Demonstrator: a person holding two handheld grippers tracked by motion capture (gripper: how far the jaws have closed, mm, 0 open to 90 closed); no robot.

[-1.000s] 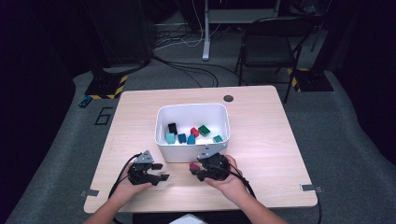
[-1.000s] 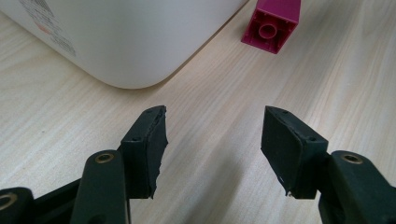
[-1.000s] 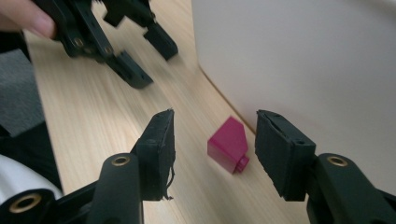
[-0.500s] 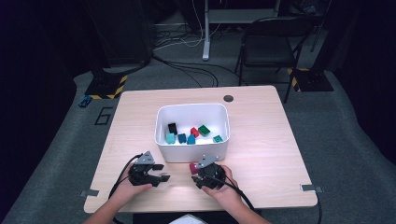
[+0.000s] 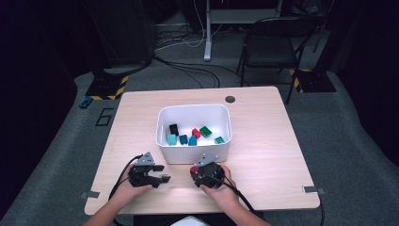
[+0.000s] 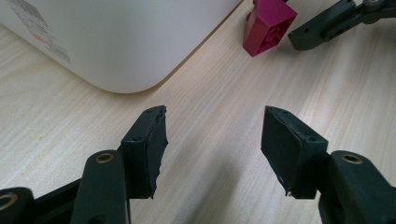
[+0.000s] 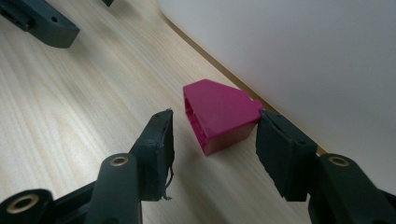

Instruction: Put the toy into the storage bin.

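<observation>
Both hands rest low on the pale wood-grain bench (image 5: 263, 141), just in front of the white plastic bin (image 5: 226, 120). The right gripper (image 7: 212, 135) lies nearly level, its jaws apart and just now widening around a magenta sloped brick (image 7: 217, 119). One pad touches the brick's end stud; the other stands clear, so the brick is not pinched. The brick sits on the bench beside the bin's wall, its hollow underside turned sideways toward the free jaw and its long axis running across the jaws. It is glossy moulded plastic, wedge-shaped. The left gripper (image 6: 212, 140) points toward the brick, released, with nothing between its matte black pads.
</observation>
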